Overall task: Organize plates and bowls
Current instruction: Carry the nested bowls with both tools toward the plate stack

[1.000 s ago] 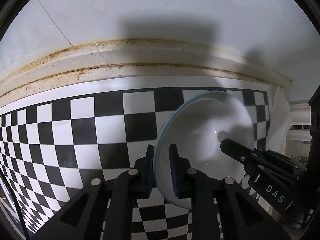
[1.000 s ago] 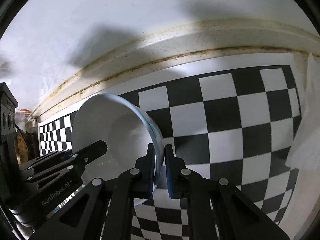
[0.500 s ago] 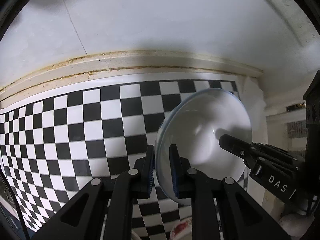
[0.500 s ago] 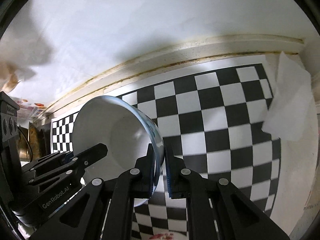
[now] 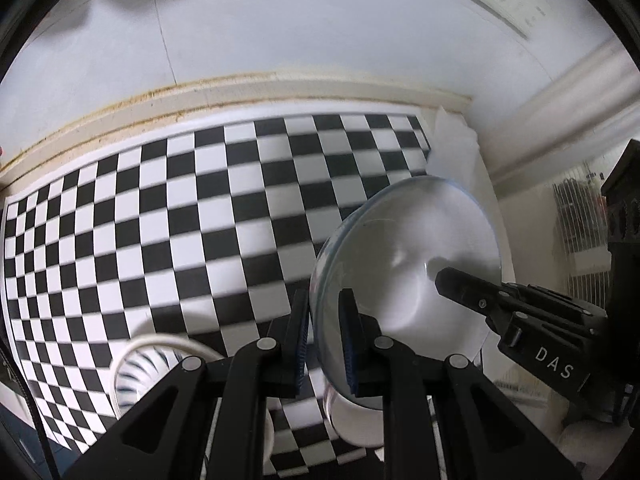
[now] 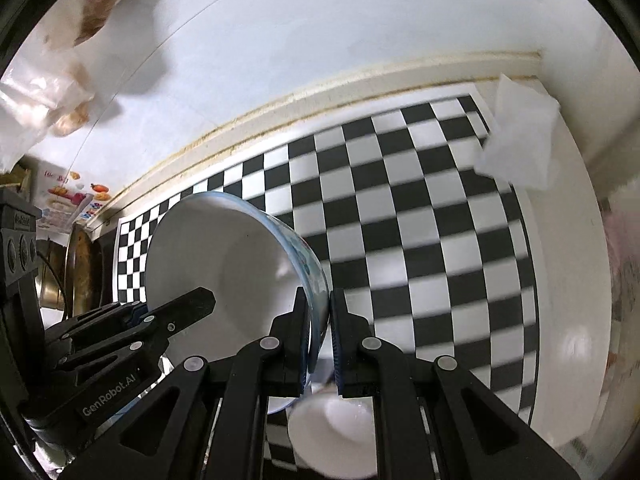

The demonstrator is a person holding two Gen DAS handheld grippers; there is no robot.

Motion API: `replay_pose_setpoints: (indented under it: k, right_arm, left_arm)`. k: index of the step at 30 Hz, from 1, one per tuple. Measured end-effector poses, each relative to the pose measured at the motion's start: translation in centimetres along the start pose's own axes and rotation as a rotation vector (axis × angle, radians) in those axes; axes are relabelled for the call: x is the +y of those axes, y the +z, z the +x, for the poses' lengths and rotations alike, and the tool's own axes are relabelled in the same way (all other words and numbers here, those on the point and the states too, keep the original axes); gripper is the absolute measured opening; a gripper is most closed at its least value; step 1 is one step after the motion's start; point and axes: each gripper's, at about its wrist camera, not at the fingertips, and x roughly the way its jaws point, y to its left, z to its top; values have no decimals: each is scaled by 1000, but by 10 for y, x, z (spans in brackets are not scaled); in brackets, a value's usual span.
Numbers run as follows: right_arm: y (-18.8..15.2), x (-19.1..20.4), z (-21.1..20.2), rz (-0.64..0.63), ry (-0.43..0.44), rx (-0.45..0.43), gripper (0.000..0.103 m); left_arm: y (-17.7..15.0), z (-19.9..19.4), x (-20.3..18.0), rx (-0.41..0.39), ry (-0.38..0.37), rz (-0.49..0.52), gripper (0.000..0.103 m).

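Item: white bowl (image 5: 408,264), blue-tinted rim, held tilted on edge above the tabletop (image 5: 492,208), its hollow facing the right gripper in the left wrist view. Left gripper (image 5: 323,340): fingers clenched on the bowl's rim, one pad inside and one outside. Right gripper (image 6: 319,340): fingers likewise clenched on the rim at the opposite side of the same bowl (image 6: 224,264); each gripper appeared in the other's view, reaching in from the side. Ground: black-and-white checked mat (image 5: 192,216) spread over the pale tabletop, running up to a cream, stained ledge (image 5: 240,92) below a white wall (image 5: 320,20). Near the mat's far right corner: a crumpled white tissue (image 6: 516,140), touching the mat's edge. Below the left gripper: a second bowl (image 5: 148,364) with dark radial stripes inside, resting on the mat, blurred. Below the right gripper: a small white bowl (image 6: 336,436), on the mat, partly hidden by the fingers. Right wrist view, far left: a metal vessel (image 6: 60,276), detail unclear, and printed packaging (image 6: 68,196) against the wall. Upper left: a clear bag (image 6: 52,92) with brown contents, blurred.
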Motion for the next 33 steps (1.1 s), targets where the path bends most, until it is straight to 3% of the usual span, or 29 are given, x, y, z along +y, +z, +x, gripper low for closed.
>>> replay_pose_setpoints:
  k: [7, 15, 23, 33]
  right_arm:
    - [-68, -17, 2, 45, -2, 45, 11]
    - [-116, -43, 22, 102, -18, 104, 11]
    - [-133, -55, 37, 121, -42, 136, 11]
    - [-129, -53, 47, 100, -70, 181, 12]
  left_arm:
    - [-47, 11, -8, 59, -17, 25, 13]
    - [-81, 41, -22, 148, -9, 62, 13]
    - [-93, 63, -26, 198, 17, 83, 13]
    - [-98, 76, -27, 230, 28, 80, 13]
